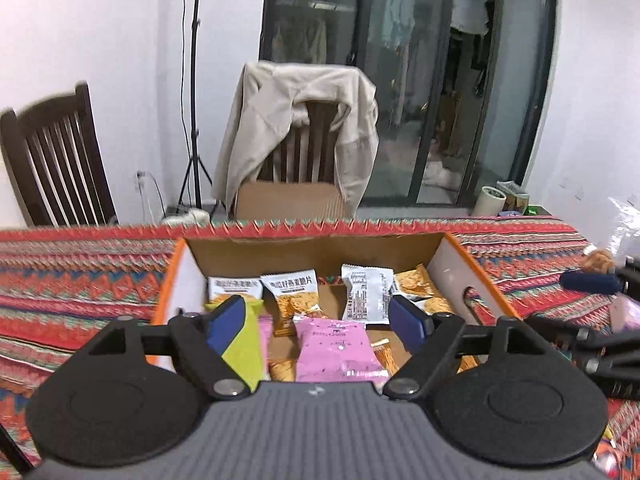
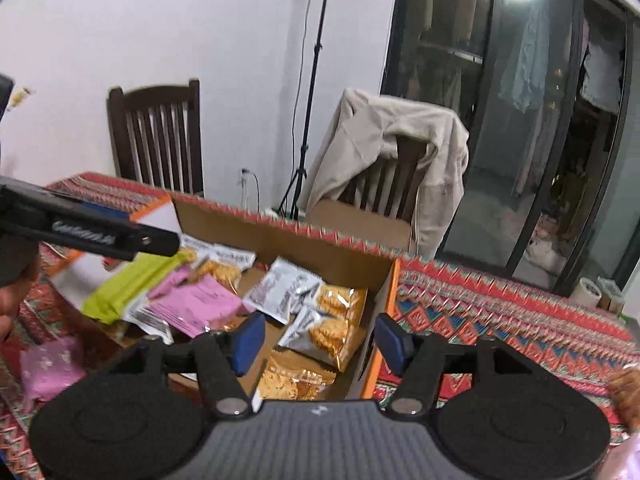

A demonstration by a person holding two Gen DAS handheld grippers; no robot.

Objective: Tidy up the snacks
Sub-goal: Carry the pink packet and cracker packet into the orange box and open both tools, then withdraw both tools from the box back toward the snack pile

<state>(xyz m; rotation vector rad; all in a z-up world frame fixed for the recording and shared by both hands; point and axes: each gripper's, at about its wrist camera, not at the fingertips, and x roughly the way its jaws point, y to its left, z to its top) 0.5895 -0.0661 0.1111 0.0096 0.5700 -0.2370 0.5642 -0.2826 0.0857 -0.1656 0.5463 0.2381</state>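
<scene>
An open cardboard box (image 1: 452,264) with orange edges sits on the patterned tablecloth and holds several snack packets. Among them are white-and-orange cracker packets (image 1: 290,286), a pink packet (image 1: 336,344) and a yellow-green packet (image 1: 244,344). My left gripper (image 1: 318,324) hangs over the box's near side, open, with nothing pressed between its blue pads. The yellow-green packet lies just behind its left pad. In the right wrist view one of the left gripper's fingers (image 2: 120,236) reaches over the yellow-green packet (image 2: 128,288). My right gripper (image 2: 322,343) is open and empty above the box's right wall (image 2: 382,312).
A pink packet (image 2: 48,368) lies on the cloth left of the box. A brown fuzzy object (image 1: 598,258) and another pink packet (image 1: 624,312) lie to the right. Behind the table are two dark wooden chairs (image 1: 60,160), one draped with a beige jacket (image 1: 296,120), and a light stand (image 1: 196,120). A tape roll (image 1: 490,200) sits at the far right.
</scene>
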